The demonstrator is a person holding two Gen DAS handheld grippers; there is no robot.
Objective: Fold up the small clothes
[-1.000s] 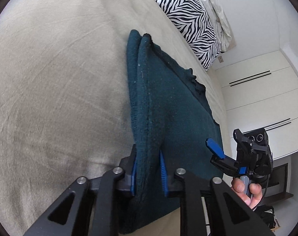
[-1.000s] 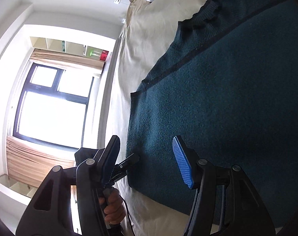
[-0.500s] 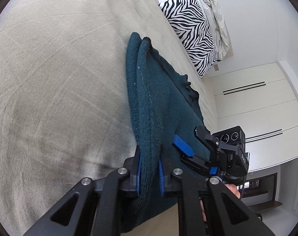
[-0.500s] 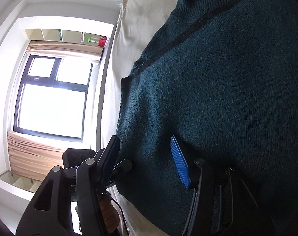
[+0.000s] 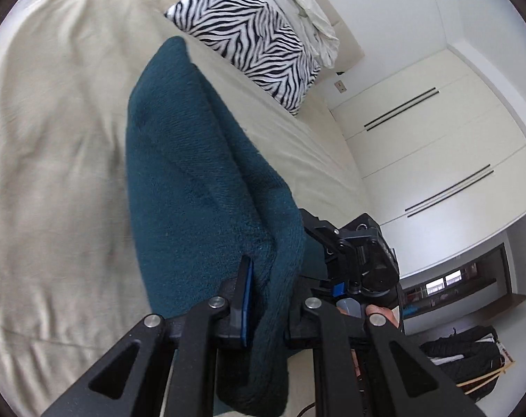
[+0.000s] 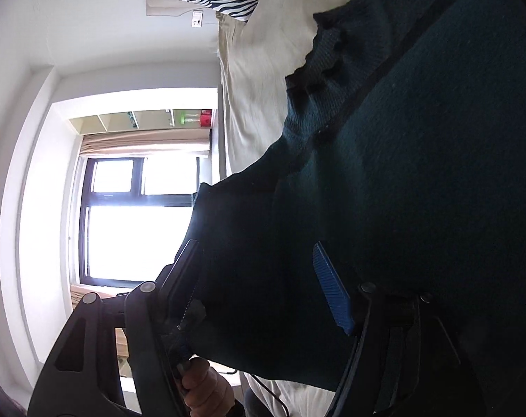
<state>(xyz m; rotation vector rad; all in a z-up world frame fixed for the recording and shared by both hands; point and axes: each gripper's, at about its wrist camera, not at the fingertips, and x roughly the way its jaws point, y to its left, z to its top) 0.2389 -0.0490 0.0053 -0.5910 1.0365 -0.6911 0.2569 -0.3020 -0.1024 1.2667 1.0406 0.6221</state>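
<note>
On the beige bedspread [image 5: 54,160], a dark teal knitted sweater [image 5: 179,187] lies partly lifted, its long axis running from the gripped edge at 6 o'clock of the left wrist view up toward 12 o'clock, where a zebra-print pillow [image 5: 256,41] stands at the head of the bed.

Left gripper [image 5: 268,299]: jaws narrow, clamped on a doubled fold of the sweater's edge. The knit bulges out between the blue pads and hangs below them. Grip judged secure.

Right gripper [image 6: 259,278]: jaws wide apart, with sweater fabric lying in the gap between the fingers. The pads do not appear to pinch the cloth; no hold is established. In the left wrist view this tool sits at 4 o'clock, just beside the left gripper and partly hidden behind the raised fold.

In the right wrist view the sweater fills the frame from 12 o'clock round to 5 o'clock, its ruffled collar [image 6: 318,59] at 1 o'clock. A window [image 6: 134,222] lies at 9 o'clock.

Judgement: the fold turns on both tools holding the same near edge, side by side across the garment's width, with the body extending away toward the pillow. The right tool needs to close before any carry-over; lifting on one grip alone risks a skewed fold.
</note>
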